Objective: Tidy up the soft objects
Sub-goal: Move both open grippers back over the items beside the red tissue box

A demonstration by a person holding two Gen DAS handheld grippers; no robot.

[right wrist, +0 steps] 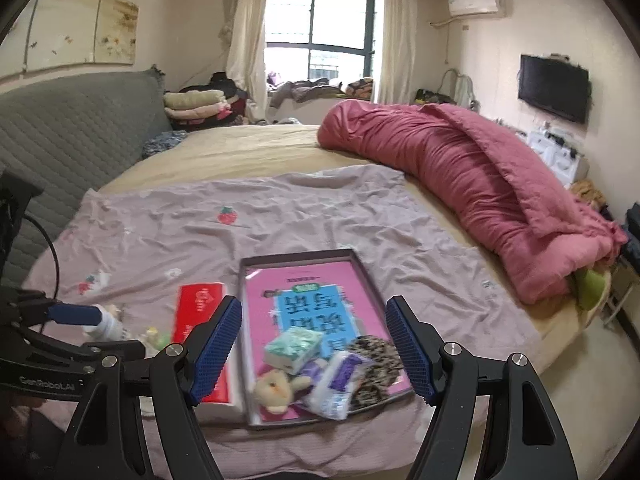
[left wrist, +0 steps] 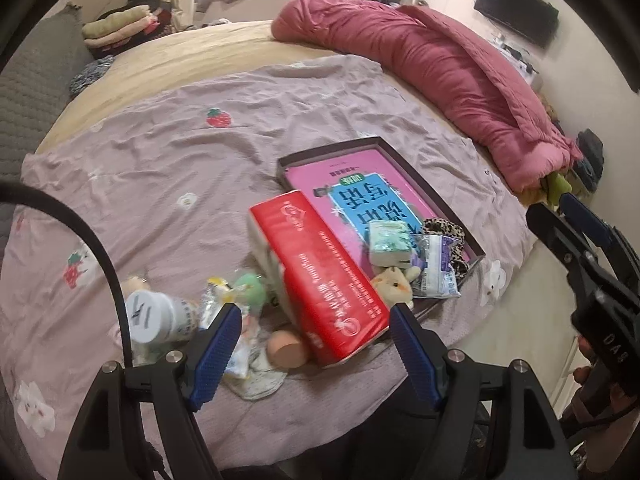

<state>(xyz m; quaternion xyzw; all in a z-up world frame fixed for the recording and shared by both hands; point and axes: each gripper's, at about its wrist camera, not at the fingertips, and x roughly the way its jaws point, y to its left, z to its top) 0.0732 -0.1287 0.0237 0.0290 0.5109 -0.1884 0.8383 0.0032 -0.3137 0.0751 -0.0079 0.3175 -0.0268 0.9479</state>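
Left wrist view: the left gripper (left wrist: 316, 320) is seen with fingers released and empty above a red rectangular tissue pack (left wrist: 320, 276), while a beige plush toy (right wrist: 276, 390) is framed between the right gripper's (right wrist: 314, 314) spread, empty fingers inside a shallow dark cardboard tray (right wrist: 362, 272).

The bedsheet (left wrist: 200, 168) is dusty mauve, printed with red strawberries and white flowers. The tissue pack (left wrist: 320, 276) is red with white lettering. The tray (right wrist: 246, 276) has a dark rim and holds a pink and blue book (right wrist: 316, 304). A scrunchie (right wrist: 376, 354) shows leopard spots, beside a cream plush toy (right wrist: 276, 390)
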